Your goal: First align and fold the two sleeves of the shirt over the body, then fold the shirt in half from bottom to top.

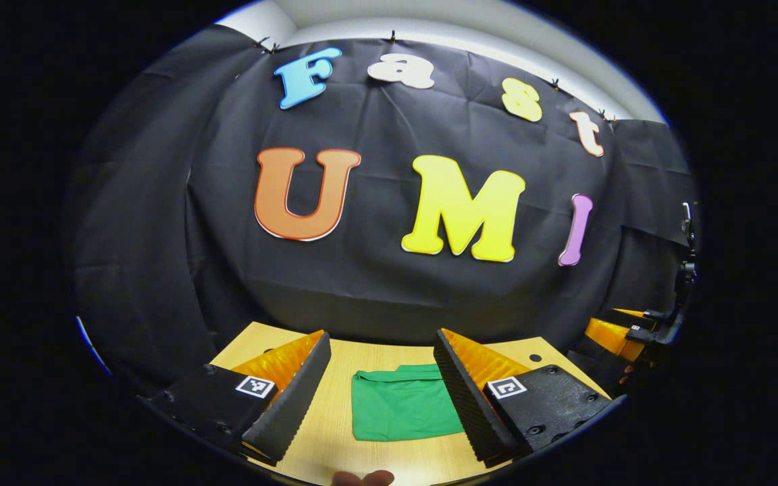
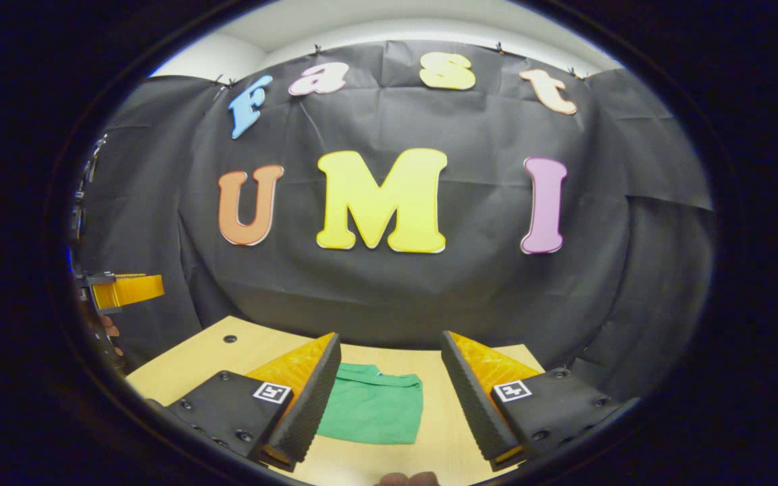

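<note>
A green shirt (image 1: pixel 404 403), folded into a compact rectangle, lies flat on a light wooden worktop (image 1: pixel 335 452) before a black cloth wall. The left gripper (image 1: pixel 382 388) and the right gripper (image 2: pixel 389 395) both hover above the worktop, jaws spread wide and empty, the shirt visible between their fingers.

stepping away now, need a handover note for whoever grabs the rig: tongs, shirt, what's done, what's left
Left tongs: open, holding nothing, raised above the table.
Right tongs: open, holding nothing, also raised above the table.
Shirt: green, lying on the table ahead of both tongs as a compact rectangle, no sleeves sticking out.
Done: by the look of it, sleeves folded in and the shirt folded in half.
Left: probably nothing; check that the edges line up, since the fold layers are hard to make out from here.
</note>
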A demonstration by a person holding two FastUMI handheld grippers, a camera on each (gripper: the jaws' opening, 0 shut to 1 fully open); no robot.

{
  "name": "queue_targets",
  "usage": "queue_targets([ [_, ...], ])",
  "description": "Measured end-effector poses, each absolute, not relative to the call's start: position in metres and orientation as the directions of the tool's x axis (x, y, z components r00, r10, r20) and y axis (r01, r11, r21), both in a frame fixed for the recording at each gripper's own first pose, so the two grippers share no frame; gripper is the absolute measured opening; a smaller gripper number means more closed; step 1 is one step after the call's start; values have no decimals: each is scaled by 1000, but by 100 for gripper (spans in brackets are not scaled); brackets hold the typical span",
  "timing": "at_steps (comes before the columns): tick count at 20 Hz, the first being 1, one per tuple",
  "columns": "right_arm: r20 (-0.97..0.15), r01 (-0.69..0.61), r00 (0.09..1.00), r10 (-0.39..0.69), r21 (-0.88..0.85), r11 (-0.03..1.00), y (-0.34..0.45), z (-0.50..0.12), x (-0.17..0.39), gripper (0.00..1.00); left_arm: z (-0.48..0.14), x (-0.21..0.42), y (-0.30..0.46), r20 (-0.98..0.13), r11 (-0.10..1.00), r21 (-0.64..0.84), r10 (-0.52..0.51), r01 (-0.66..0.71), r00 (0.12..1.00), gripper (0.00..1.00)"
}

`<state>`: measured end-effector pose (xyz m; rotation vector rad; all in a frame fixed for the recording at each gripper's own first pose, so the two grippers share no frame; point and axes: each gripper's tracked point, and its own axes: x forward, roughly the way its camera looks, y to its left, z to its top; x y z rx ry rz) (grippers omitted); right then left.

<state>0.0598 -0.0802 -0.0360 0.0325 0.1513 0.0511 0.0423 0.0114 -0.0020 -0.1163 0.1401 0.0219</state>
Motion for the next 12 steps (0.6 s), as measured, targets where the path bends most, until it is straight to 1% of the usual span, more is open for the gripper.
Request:
queue_targets([
  [4, -85, -35, 996, 34, -1, 999, -68, -17, -15, 90, 5, -25, -2, -91, 994, -95, 39, -48, 995, 98],
  [5, -79, -29, 996, 28, -5, 1000, -66, -18, -30, 93, 4, -38, -8, -86, 995, -97, 30, -39, 996, 98],
  [6, -92, -35, 995, 33, -16, 999, -61, -26, -45, 90, 2, -50, -14, -86, 995, -98, 23, -32, 996, 98],
  [7, -116, -39, 993, 37, -19, 999, -57, -36, -59, 90, -2, -62, -19, -85, 995, -93, 17, -24, 996, 98],
  [8, -133, -47, 990, 44, -14, 999, -52, -42, -72, 94, -5, -72, -25, -83, 996, -88, 7, -14, 996, 98],
  [10, -136, -39, 990, 39, 3, 999, -48, -46, -90, 94, -10, -89, -36, -82, 998, -67, -8, 2, 997, 98],
  [11, -134, -24, 991, 24, 3, 1000, -50, -48, -98, 94, -14, -95, -41, -80, 998, -58, -13, 8, 997, 100],
  [12, -133, -10, 991, 10, 6, 1000, -50, -51, -105, 94, -16, -100, -46, -73, 999, -47, -19, 15, 997, 98],
])
